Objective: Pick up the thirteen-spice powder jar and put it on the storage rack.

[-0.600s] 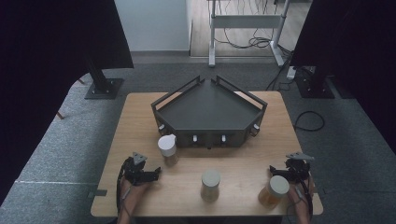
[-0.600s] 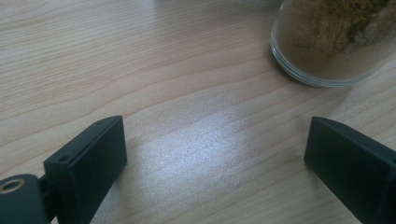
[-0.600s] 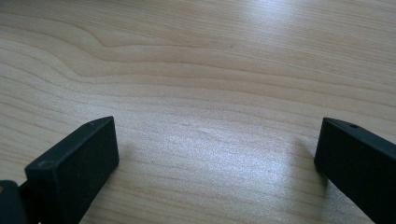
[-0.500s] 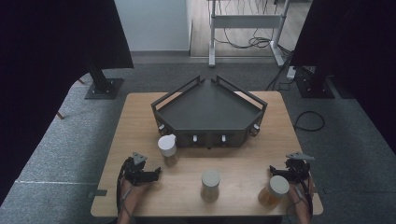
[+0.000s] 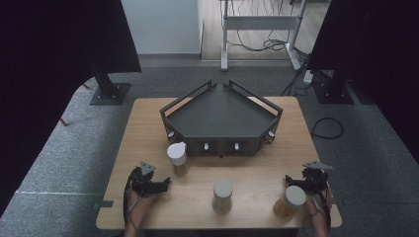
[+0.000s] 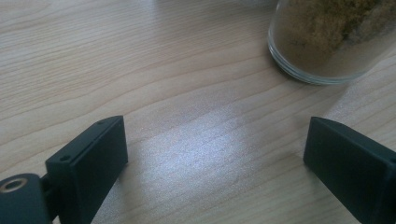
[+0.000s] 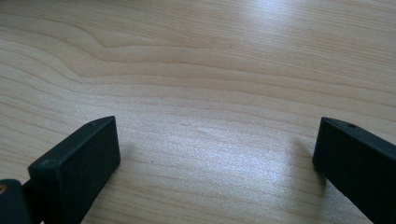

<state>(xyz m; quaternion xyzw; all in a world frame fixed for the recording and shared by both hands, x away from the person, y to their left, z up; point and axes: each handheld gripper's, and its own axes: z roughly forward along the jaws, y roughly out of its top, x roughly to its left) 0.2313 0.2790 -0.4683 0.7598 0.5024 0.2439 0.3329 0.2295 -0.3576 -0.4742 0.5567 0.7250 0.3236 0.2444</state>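
In front of the grey tray (image 5: pixel 221 118), the left gripper (image 5: pixel 163 184) and right gripper (image 5: pixel 291 180) rest on the desk (image 5: pixel 257 174), jaws released, near three spice jars (image 5: pixel 223 195)

The left gripper (image 6: pixel 215 158) hangs low over a pale wooden desk (image 6: pixel 140 70), its two black fingers (image 6: pixel 88 163) spread wide apart with bare wood between them. Ahead, at upper right, stands a glass jar (image 6: pixel 327 42) of brown granular contents, apart from both fingers.

No readable text or labels, as far as visible.
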